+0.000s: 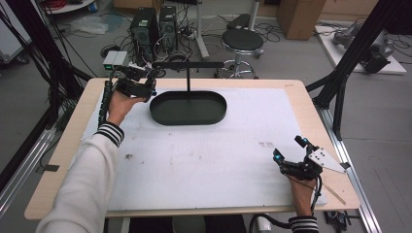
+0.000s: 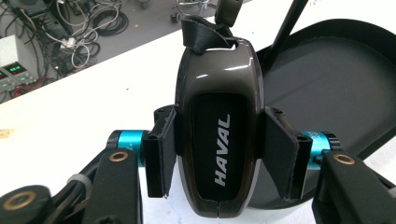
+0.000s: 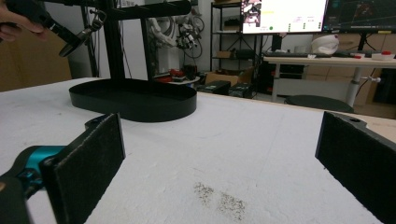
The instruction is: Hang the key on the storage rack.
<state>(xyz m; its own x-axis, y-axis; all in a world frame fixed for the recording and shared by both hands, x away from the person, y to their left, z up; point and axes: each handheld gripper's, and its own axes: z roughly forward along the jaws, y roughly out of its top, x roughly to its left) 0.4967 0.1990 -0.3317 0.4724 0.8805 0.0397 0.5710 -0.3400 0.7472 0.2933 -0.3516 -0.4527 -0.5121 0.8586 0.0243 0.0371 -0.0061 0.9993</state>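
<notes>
Left claw (image 2: 218, 154) clenched on a dark glossy key fob (image 2: 218, 126) lettered HAVAL, pads pressing its two long sides, short black strap loop (image 2: 203, 35) at its far end. Held up at the far left of the bench (image 1: 291, 87), just left of the black oval tray (image 1: 188, 108) and beside the left end of the black T-shaped stand (image 1: 188, 73) rising from it. Left hand (image 1: 119, 104) wrapped around that claw (image 1: 141, 85), striped cuff (image 1: 111, 132) at the wrist.

Right claw (image 1: 289, 150) released, jaws wide apart, nothing between them, low over the white mat (image 1: 204, 160) at the near right corner. Faint dark smudge (image 3: 219, 198) on the mat just ahead of its pads (image 3: 91, 165). Tray (image 3: 133, 100) and stand post (image 3: 112, 39) well apart from it, far and to the left.
</notes>
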